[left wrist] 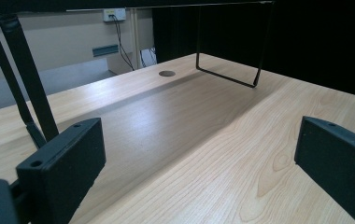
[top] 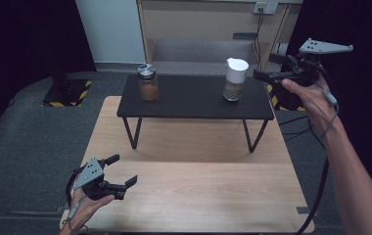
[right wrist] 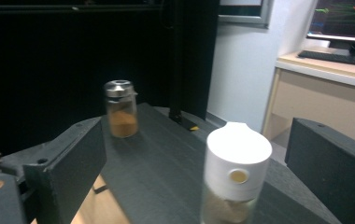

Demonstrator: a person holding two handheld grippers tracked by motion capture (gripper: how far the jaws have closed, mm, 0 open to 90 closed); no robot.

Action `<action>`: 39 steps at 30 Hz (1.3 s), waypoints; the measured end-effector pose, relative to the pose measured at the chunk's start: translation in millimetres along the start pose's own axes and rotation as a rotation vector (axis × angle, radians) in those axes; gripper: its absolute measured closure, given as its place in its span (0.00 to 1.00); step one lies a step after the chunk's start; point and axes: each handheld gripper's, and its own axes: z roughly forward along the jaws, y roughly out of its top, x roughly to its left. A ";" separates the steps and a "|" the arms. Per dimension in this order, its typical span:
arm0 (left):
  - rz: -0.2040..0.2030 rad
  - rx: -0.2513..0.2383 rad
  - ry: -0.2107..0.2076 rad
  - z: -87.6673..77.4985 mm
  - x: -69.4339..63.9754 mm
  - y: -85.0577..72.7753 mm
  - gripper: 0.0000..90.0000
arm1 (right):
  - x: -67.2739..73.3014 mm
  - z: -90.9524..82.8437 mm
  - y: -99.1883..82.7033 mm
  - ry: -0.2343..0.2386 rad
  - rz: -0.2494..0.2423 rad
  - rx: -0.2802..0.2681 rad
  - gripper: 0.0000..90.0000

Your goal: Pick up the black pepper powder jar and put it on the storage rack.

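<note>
Two jars on the black raised shelf (top: 194,105). Left tongs (top: 120,171) wide, nothing between them, low over the wooden surface (top: 198,191)'s near left corner. Steel-capped jar (top: 148,82) at shelf left, white-capped jar (top: 235,78) at shelf right. Right tongs (top: 258,74) wide, just beside the white-capped jar, not gripping it.

Light wooden table (top: 194,196) under low black shelf (top: 194,100); steel-lidded jar (top: 148,82) of brown powder at shelf's left end; monitor (right wrist: 346,16) and keyboard (right wrist: 337,57) on beige desk.
</note>
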 end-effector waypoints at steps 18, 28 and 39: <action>0.001 -0.003 0.000 0.0 -0.7 0.1 0.01 | 41.7 -38.6 -47.0 0.057 -0.061 -0.031 0.06; 0.004 0.001 0.000 0.7 -1.0 0.4 0.01 | 64.5 -44.2 -83.2 0.068 -0.072 -0.030 0.06; 0.004 -0.001 0.003 0.4 -1.3 0.5 0.01 | 86.3 -48.0 -124.2 0.042 -0.036 -0.030 0.06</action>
